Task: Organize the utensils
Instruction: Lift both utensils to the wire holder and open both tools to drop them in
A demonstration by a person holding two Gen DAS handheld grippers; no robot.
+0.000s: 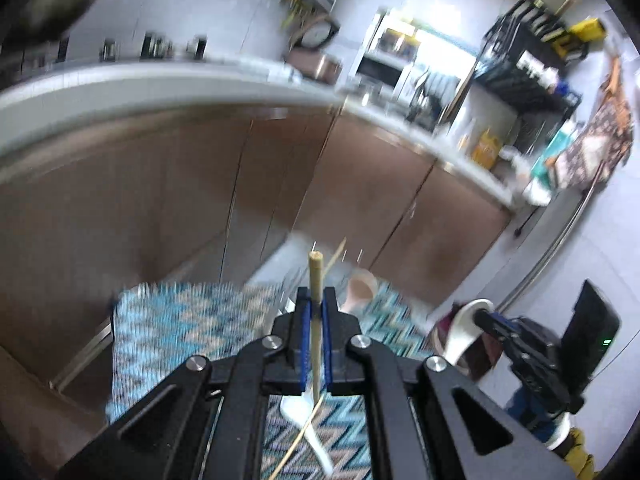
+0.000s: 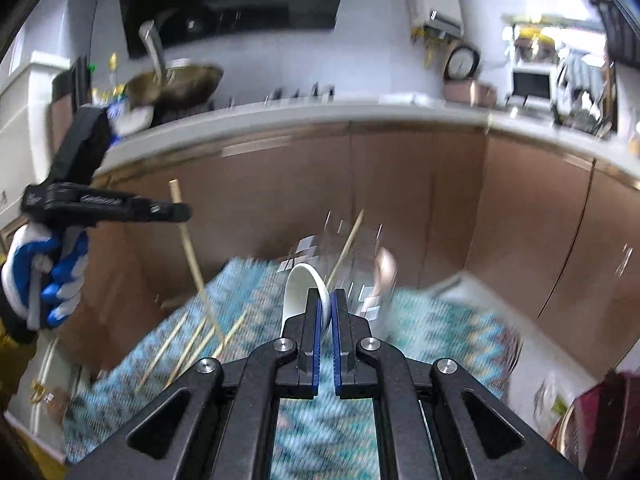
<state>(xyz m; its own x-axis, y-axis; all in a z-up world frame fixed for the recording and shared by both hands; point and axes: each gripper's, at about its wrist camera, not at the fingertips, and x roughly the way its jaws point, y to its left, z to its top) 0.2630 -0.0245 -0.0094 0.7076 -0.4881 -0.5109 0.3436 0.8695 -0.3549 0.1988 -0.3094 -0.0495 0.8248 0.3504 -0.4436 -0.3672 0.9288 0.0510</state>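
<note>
My left gripper (image 1: pixel 315 294) is shut on a bamboo chopstick (image 1: pixel 315 276) and holds it upright above the zigzag-patterned cloth (image 1: pixel 172 320). It also shows in the right wrist view (image 2: pixel 176 212) with the chopstick (image 2: pixel 192 256) hanging down. My right gripper (image 2: pixel 327 298) is shut on a white ceramic spoon (image 2: pixel 300 292); it shows at the right of the left wrist view (image 1: pixel 486 316) with the spoon (image 1: pixel 466 334). A clear glass holder (image 2: pixel 344 256) with a chopstick and a pinkish spoon in it stands ahead. Several chopsticks (image 2: pixel 188 344) and another white spoon (image 1: pixel 304 416) lie on the cloth.
Brown cabinet doors (image 2: pixel 400 200) and a white countertop (image 2: pixel 320 114) stand behind the table. A wok (image 2: pixel 176 84) sits on the counter. A dark red container (image 2: pixel 600 420) is at the right edge. A clock (image 2: pixel 462 64) leans against the wall.
</note>
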